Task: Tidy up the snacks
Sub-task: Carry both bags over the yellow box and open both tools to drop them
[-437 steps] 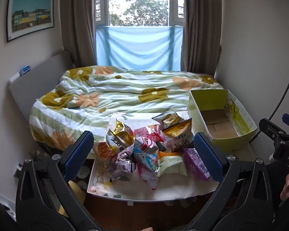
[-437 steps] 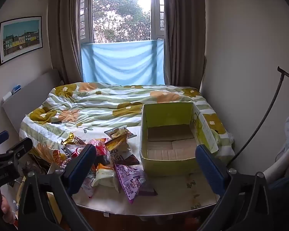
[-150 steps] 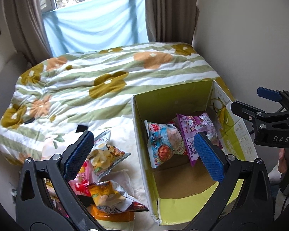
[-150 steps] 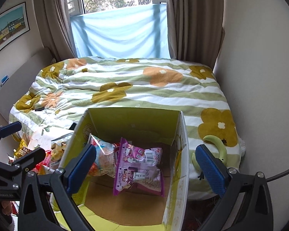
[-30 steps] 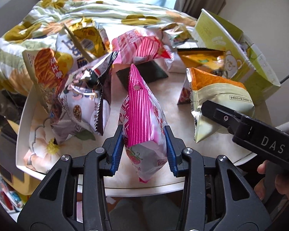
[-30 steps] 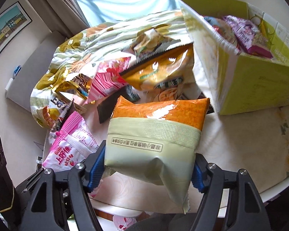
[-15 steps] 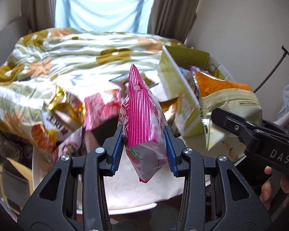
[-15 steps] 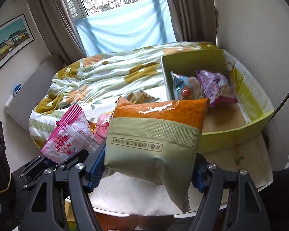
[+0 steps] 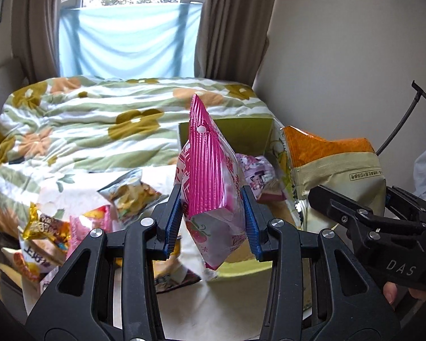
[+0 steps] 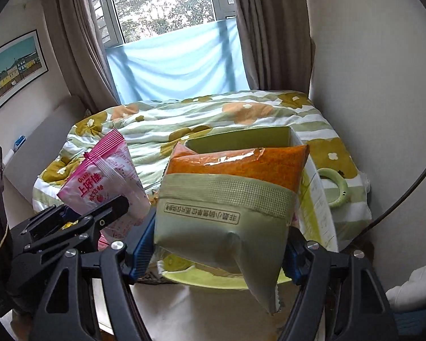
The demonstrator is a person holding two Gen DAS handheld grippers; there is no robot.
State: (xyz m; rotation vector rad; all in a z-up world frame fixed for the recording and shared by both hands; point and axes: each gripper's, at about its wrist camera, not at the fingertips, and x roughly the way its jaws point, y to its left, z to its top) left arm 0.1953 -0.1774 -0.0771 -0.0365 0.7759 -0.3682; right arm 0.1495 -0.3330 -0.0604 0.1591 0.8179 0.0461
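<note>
My left gripper (image 9: 213, 217) is shut on a pink snack bag (image 9: 210, 176) and holds it upright in the air, in front of the yellow-green cardboard box (image 9: 241, 128). My right gripper (image 10: 217, 241) is shut on an orange and beige snack bag (image 10: 227, 199), held above the near part of the box (image 10: 241, 139). The pink bag (image 10: 105, 182) also shows at the left in the right wrist view, and the orange bag (image 9: 335, 170) at the right in the left wrist view. A purple bag (image 9: 255, 170) lies inside the box.
Several loose snack bags (image 9: 127, 193) lie on the white table (image 9: 235, 307) left of the box. The flowered quilt on the bed (image 9: 99, 119) lies behind. A wall (image 10: 369, 71) stands close on the right. A green ring (image 10: 335, 187) lies on the bed by the box.
Both grippers have lifted their bags off the table and carried them toward the box. The box now sits closer and more central in both views.
</note>
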